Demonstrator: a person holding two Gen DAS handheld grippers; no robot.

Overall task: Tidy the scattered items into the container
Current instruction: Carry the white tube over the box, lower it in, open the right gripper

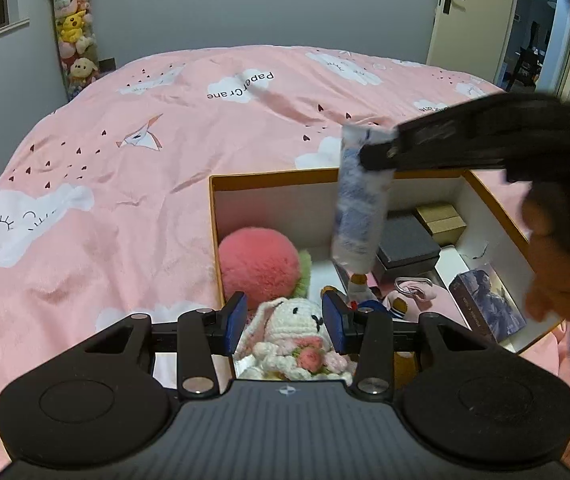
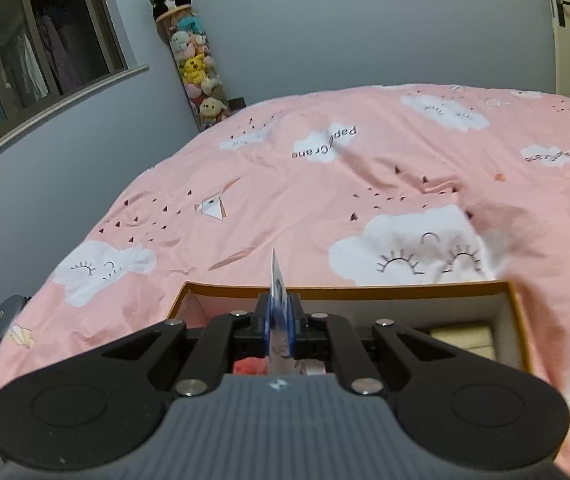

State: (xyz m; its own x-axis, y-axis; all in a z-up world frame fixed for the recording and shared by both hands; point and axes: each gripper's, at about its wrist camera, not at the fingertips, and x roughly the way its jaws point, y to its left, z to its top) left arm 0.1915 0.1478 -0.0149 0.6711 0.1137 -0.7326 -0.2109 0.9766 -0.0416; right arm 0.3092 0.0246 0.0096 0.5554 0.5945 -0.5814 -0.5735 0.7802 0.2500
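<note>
Pink cloud-print bedding (image 1: 133, 200) fills most of both views, bare and open from the orange-rimmed box (image 1: 273, 175) up to the grey wall. At right of the left wrist view, the right gripper (image 1: 369, 152) pinches a white-and-blue tube (image 1: 359, 208) that hangs over the box's middle. Low in the frame, the left gripper (image 1: 283, 322) stands partly spread, its blue pads flanking a crocheted rabbit (image 1: 297, 332) at the box's near edge, with a pink plush ball (image 1: 259, 266) just beyond it.

Your left wrist view looks steeply down, close over the orange-rimmed cardboard box (image 1: 497, 204). Your right wrist view sits just behind its rim. Both share the pink cloud-print bed cover (image 2: 285, 200).
</note>
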